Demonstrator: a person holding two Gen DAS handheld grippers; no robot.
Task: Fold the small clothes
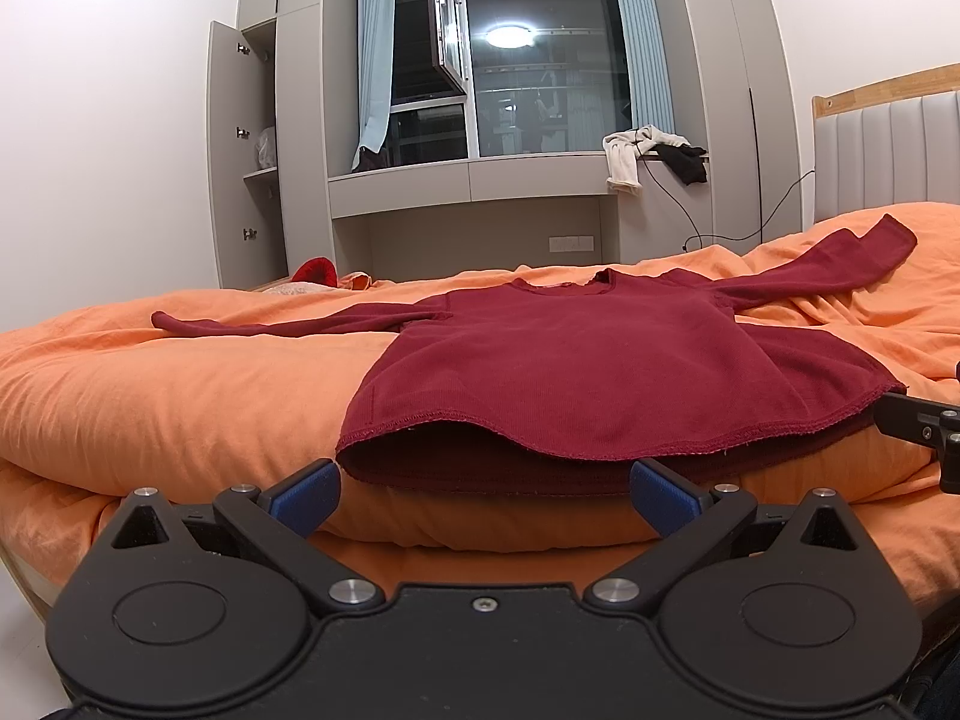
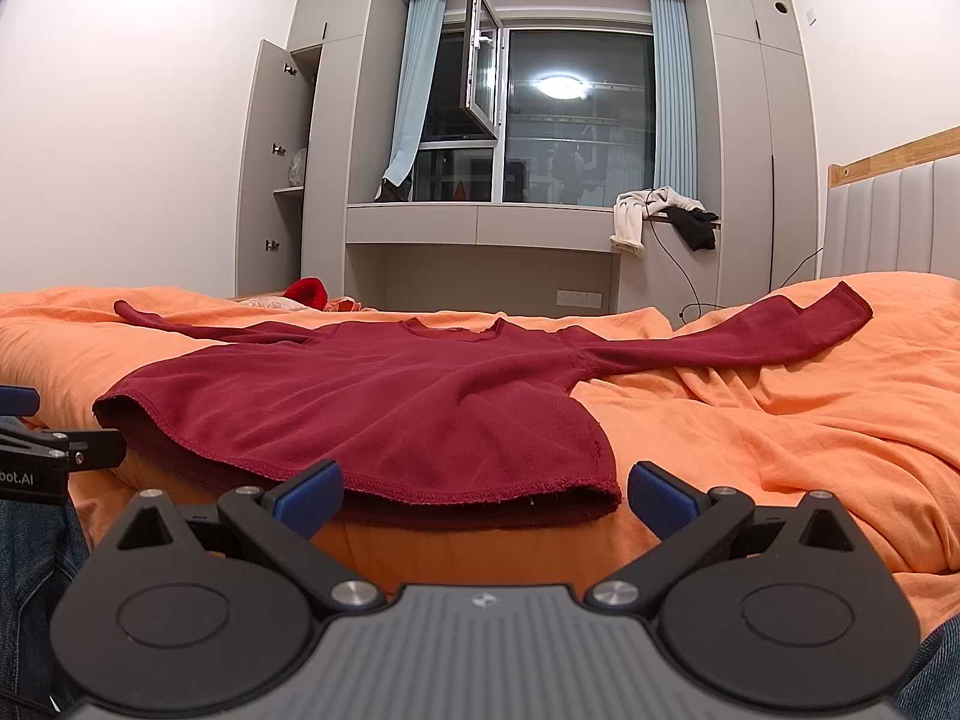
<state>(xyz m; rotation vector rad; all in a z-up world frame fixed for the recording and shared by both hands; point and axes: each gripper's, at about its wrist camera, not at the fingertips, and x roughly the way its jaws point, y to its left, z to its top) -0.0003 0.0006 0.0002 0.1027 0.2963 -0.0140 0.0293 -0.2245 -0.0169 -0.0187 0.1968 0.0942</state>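
Note:
A small dark red long-sleeved shirt (image 1: 600, 360) lies flat on the orange duvet (image 1: 180, 384), sleeves spread left and right, hem toward me. It also shows in the right wrist view (image 2: 390, 396). My left gripper (image 1: 485, 495) is open and empty, just short of the hem's left part. My right gripper (image 2: 485, 495) is open and empty, just short of the hem's right corner. The right gripper's edge shows in the left wrist view (image 1: 924, 426); the left gripper's edge shows in the right wrist view (image 2: 54, 450).
The duvet (image 2: 780, 420) is wrinkled to the right. A padded headboard (image 2: 888, 222) stands at right. Beyond the bed are a window ledge with clothes (image 2: 660, 210), an open wardrobe door (image 2: 270, 168), and a red item (image 2: 309, 291) at the far edge.

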